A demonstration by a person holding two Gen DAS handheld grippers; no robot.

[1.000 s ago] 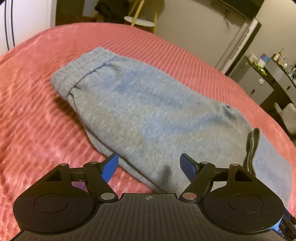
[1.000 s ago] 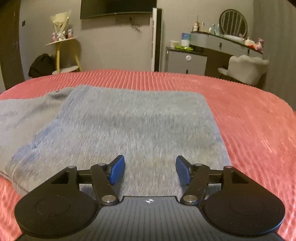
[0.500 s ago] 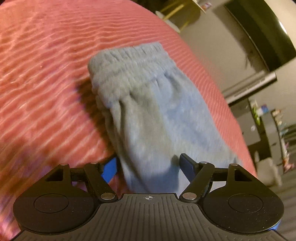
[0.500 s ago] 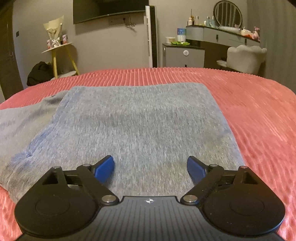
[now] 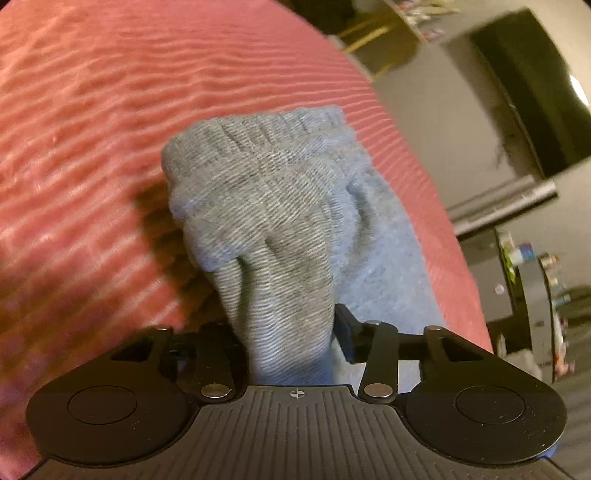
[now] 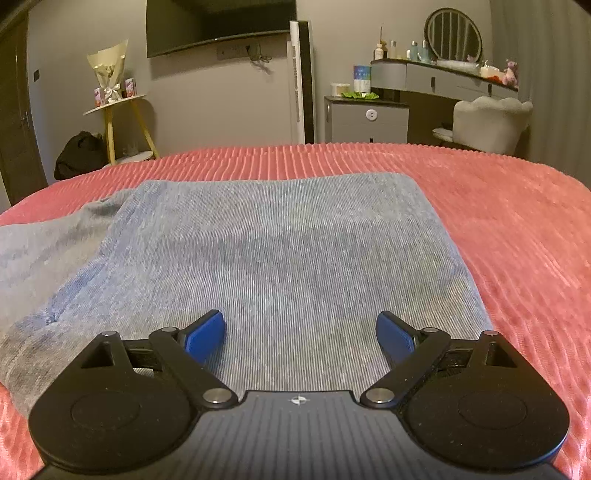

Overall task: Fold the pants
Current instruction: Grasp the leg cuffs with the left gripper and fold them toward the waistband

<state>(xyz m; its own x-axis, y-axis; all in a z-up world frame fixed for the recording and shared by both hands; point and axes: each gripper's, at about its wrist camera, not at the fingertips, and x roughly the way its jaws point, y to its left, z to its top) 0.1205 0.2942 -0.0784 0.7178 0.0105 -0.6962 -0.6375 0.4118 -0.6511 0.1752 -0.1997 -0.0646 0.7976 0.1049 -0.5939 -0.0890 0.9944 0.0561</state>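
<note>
Left black hand-held gripper (image 5: 288, 332), blue-padded, is tilted and clamped tight on a bunched fold of grey knit pants (image 5: 280, 236). Right black hand-held gripper (image 6: 300, 334) sits level and low, its 2 blue fingers (image 6: 205, 334) spread wide, gripping nothing.

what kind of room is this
Most likely a bedroom: the pants lie on a bed under a red bedspread, with a vanity and its round mirror behind, and a wall TV.
</note>
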